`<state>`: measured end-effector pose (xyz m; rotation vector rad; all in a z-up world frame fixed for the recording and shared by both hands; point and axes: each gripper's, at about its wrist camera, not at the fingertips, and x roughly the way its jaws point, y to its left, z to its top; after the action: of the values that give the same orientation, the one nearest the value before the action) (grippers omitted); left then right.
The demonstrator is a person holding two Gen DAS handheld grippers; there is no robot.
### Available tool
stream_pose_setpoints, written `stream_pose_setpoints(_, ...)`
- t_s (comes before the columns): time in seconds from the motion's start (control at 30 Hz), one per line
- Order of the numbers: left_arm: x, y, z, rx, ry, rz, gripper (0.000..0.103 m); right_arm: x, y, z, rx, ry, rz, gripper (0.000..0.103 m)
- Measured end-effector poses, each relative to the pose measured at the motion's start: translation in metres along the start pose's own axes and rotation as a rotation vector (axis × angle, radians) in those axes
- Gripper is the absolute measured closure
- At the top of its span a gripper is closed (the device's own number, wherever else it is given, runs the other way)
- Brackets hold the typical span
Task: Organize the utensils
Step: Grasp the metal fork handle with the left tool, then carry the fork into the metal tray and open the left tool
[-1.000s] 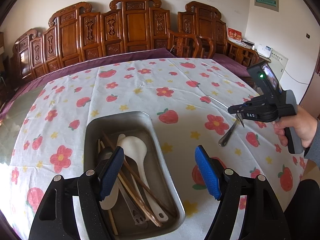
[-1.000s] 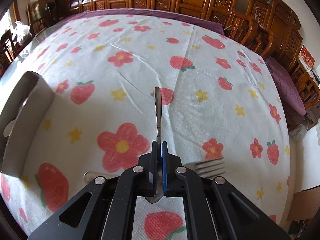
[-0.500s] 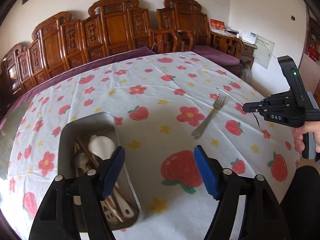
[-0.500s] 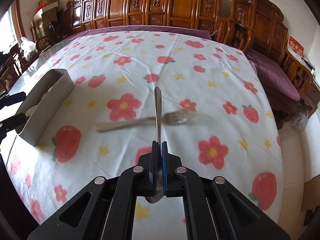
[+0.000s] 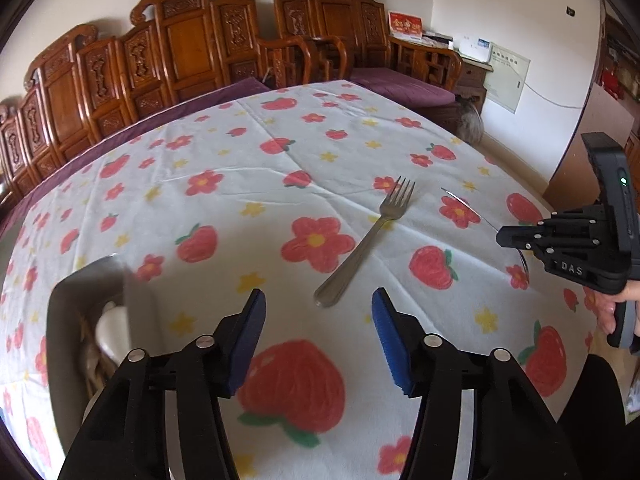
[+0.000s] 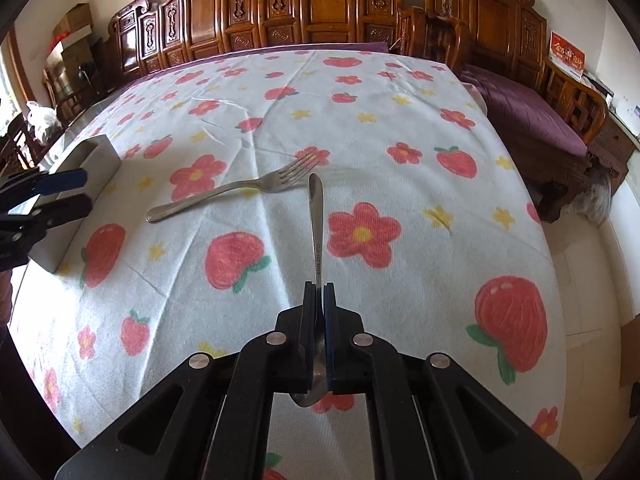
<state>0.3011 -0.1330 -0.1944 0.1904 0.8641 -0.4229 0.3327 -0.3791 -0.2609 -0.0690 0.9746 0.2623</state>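
My right gripper (image 6: 319, 300) is shut on a steel spoon (image 6: 315, 220), handle pointing forward, held above the table; it shows at the right in the left wrist view (image 5: 506, 238). A steel fork (image 5: 366, 240) lies on the flowered tablecloth, also seen in the right wrist view (image 6: 232, 190). My left gripper (image 5: 318, 320) is open and empty, just short of the fork's handle end. The steel tray (image 5: 60, 320) with several utensils sits at my lower left; it shows far left in the right wrist view (image 6: 94, 156).
Carved wooden chairs (image 5: 192, 44) and a purple-cushioned bench (image 6: 528, 120) line the far and right sides of the table. The table edge (image 6: 548, 240) drops off on the right.
My left gripper has swung right from over the tray toward the fork. My right gripper has lifted back with the spoon, away from the fork.
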Motion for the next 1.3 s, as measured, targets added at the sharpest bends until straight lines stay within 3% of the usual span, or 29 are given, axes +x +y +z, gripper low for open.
stream_pose_setpoints(0.23, 0.054, -0.011, 0.029, -0.003, 0.069, -0.065, 0.068, 0.005, -0.010, -0.005, 0.030, 0.007, 0.013, 0.098)
stream_pose_setpoints(0.43, 0.094, -0.034, 0.048, 0.034, 0.134, -0.111, 0.073, 0.008, -0.016, -0.009, 0.055, 0.006, 0.039, 0.098)
stream_pose_setpoints(0.67, 0.122, -0.043, 0.059, 0.055, 0.195, -0.091, 0.081, 0.007, -0.016, -0.010, 0.065, 0.003, 0.056, 0.098)
stream_pose_setpoints(0.77, 0.122, -0.043, 0.060, 0.071, 0.192, -0.078, 0.084, 0.006, -0.014, -0.009, 0.057, 0.000, 0.057, 0.098)
stream_pose_setpoints(0.9, 0.119, -0.045, 0.058, 0.070, 0.206, -0.076, 0.096, 0.000, -0.008, -0.009, 0.038, -0.004, 0.049, 0.098)
stream_pose_setpoints(1.3, 0.054, -0.033, 0.037, 0.013, 0.159, -0.020, 0.097, -0.041, 0.023, -0.001, -0.016, -0.043, 0.019, 0.098)
